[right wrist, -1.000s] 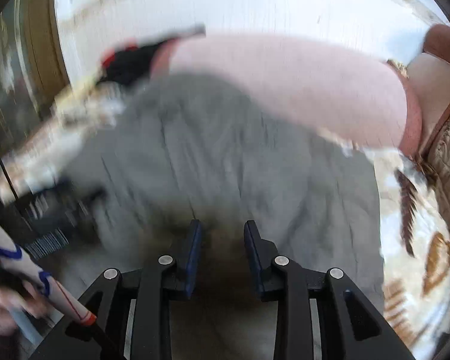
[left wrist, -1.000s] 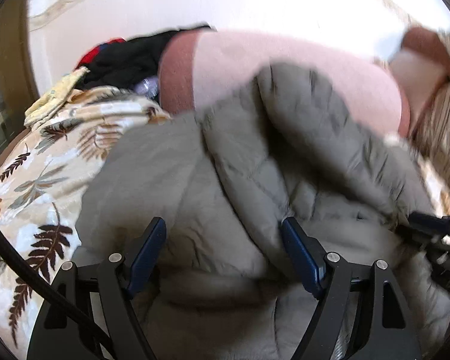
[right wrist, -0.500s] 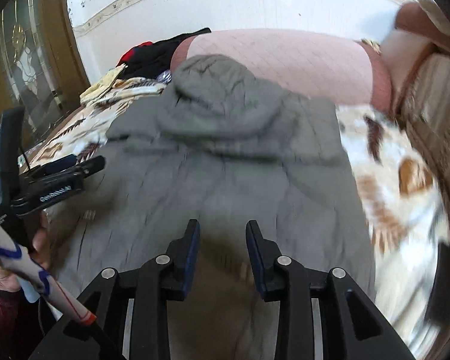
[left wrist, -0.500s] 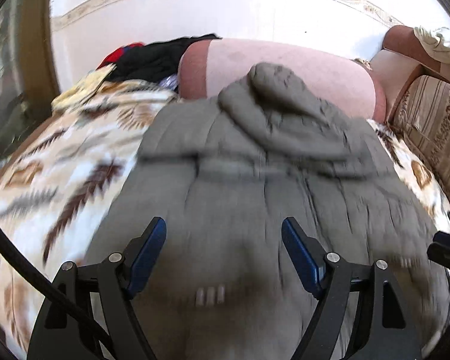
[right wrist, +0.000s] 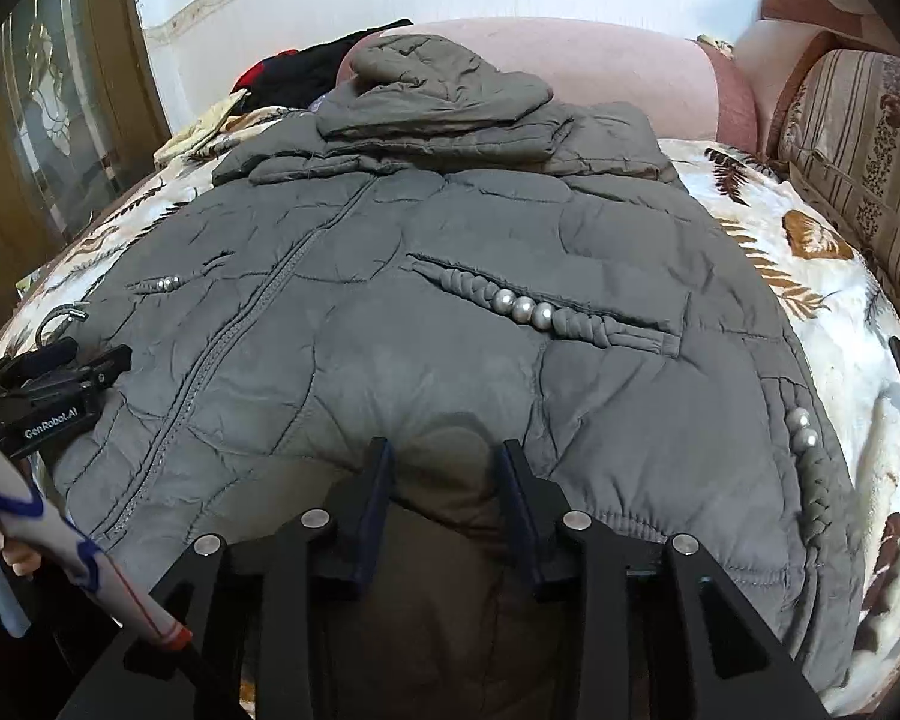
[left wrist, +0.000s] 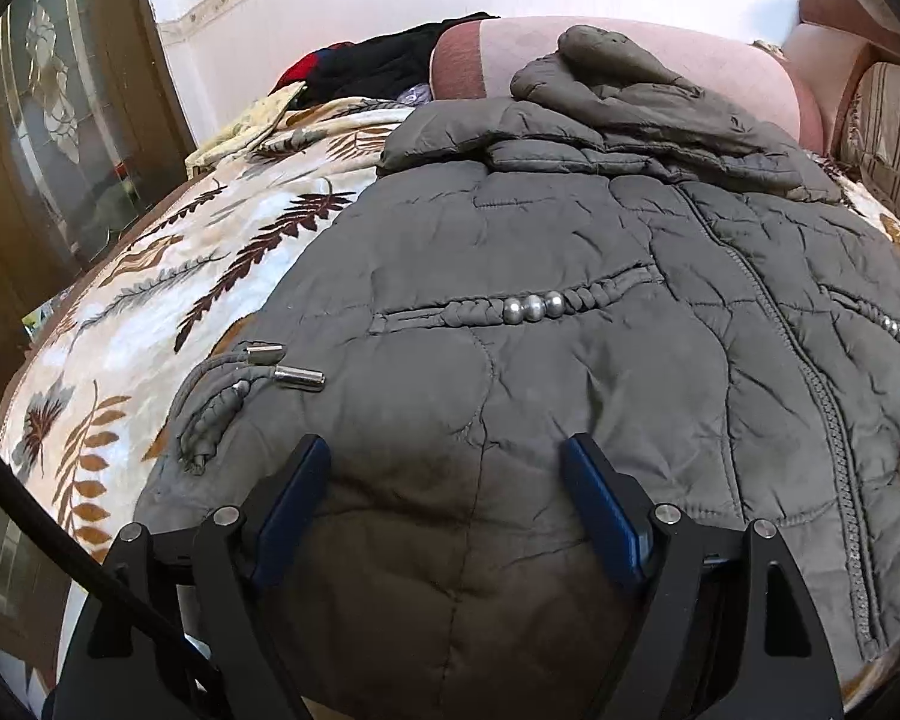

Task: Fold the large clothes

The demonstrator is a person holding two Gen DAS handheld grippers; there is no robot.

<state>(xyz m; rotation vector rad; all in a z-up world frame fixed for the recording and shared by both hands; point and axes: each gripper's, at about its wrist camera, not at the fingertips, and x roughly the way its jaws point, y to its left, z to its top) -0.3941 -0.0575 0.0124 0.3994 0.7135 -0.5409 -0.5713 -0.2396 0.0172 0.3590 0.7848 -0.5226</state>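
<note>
A grey quilted hooded jacket (left wrist: 570, 252) lies front up and spread flat on a leaf-print bed cover (left wrist: 150, 300), hood (left wrist: 606, 66) at the far end. It also fills the right wrist view (right wrist: 438, 276). My left gripper (left wrist: 444, 480) is open over the jacket's near hem on the left side, fingers apart with fabric bulging between them. My right gripper (right wrist: 444, 474) is open, narrower, with a puff of the hem between its fingers, not pinched. The left gripper shows at the left edge of the right wrist view (right wrist: 60, 384).
A pink bolster (right wrist: 630, 72) lies across the far end. Dark and red clothes (left wrist: 378, 66) are piled at the far left. A striped sofa back (right wrist: 858, 138) runs along the right. A wooden glass door (left wrist: 60, 120) stands at left.
The jacket went from bunched and folded over to spread flat with the hood at the far end. Both grippers have drawn back toward the near hem and stay open.
</note>
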